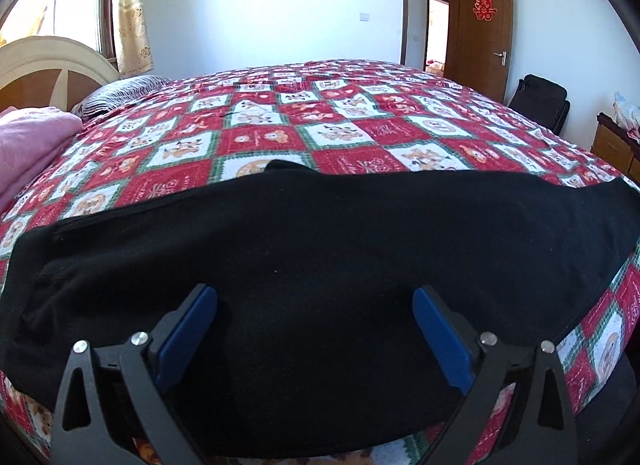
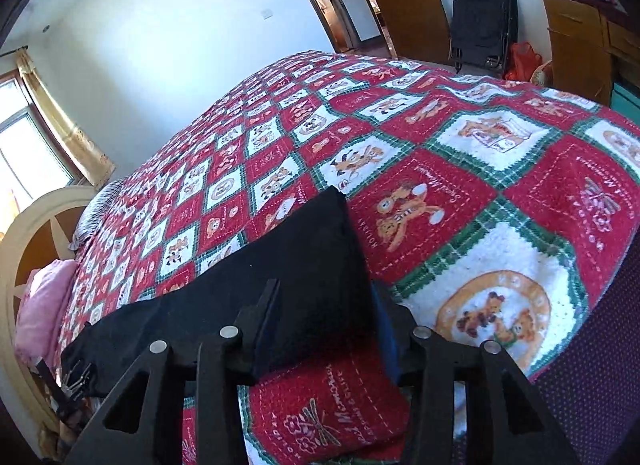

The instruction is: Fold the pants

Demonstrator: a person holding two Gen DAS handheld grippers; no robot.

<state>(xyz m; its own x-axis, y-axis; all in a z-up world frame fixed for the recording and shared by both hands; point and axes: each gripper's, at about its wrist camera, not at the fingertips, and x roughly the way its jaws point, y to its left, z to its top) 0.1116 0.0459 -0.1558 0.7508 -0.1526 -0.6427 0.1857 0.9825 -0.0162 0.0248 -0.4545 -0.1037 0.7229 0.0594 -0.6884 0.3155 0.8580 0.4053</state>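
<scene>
Black pants (image 1: 320, 233) lie flat across the near side of a bed with a red, white and green patchwork quilt (image 1: 320, 125). My left gripper (image 1: 316, 301) is open, its blue pads (image 1: 188, 337) spread just above the middle of the pants, holding nothing. In the right wrist view the pants (image 2: 280, 265) run from a far corner down to the left. My right gripper (image 2: 324, 305) has its jaws apart around the pants' right end; the cloth hides one blue pad in part. Whether the pads touch the cloth I cannot tell.
A pink blanket (image 1: 28, 145) and a striped pillow (image 1: 116, 95) lie by the headboard (image 1: 40, 65) at the left. A black folded chair (image 2: 480, 21), a wooden cabinet (image 2: 580, 41) and an open door (image 1: 478, 33) stand beyond the bed.
</scene>
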